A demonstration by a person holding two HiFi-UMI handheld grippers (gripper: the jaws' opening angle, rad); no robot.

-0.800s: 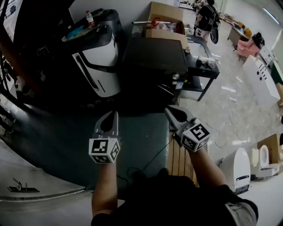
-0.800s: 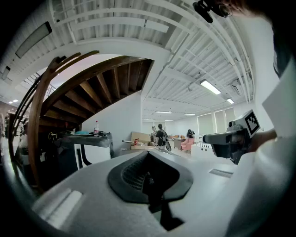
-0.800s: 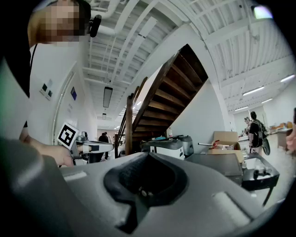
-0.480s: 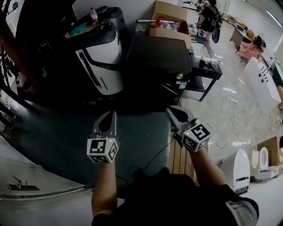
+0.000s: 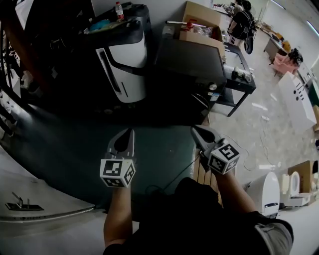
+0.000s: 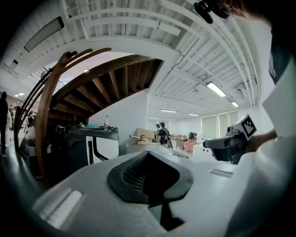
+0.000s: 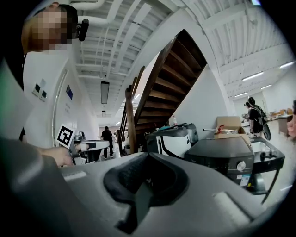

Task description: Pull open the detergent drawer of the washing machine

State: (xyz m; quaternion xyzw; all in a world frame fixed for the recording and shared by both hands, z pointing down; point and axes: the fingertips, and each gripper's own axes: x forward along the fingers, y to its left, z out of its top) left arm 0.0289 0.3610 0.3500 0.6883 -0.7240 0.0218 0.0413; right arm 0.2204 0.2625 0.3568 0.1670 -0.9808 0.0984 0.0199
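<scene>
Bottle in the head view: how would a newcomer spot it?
Find the big white-and-black appliance at the head view's upper left. At the far end of its dark top stands a small clear bottle. Its red cap and upright stance set it apart from the flat teal item beside it.

Dark floor (image 5: 65, 154) w/ thin cable (image 5: 178, 176) & wood slats (image 5: 200, 175); washer (image 5: 192, 62) stands at far edge.

The dark washing machine (image 5: 192, 62) showed its top; its front lay in deep shadow, and no drawer could be made out there. The wearer's torso (image 5: 199, 224) was cut off by the bottom edge.
</scene>
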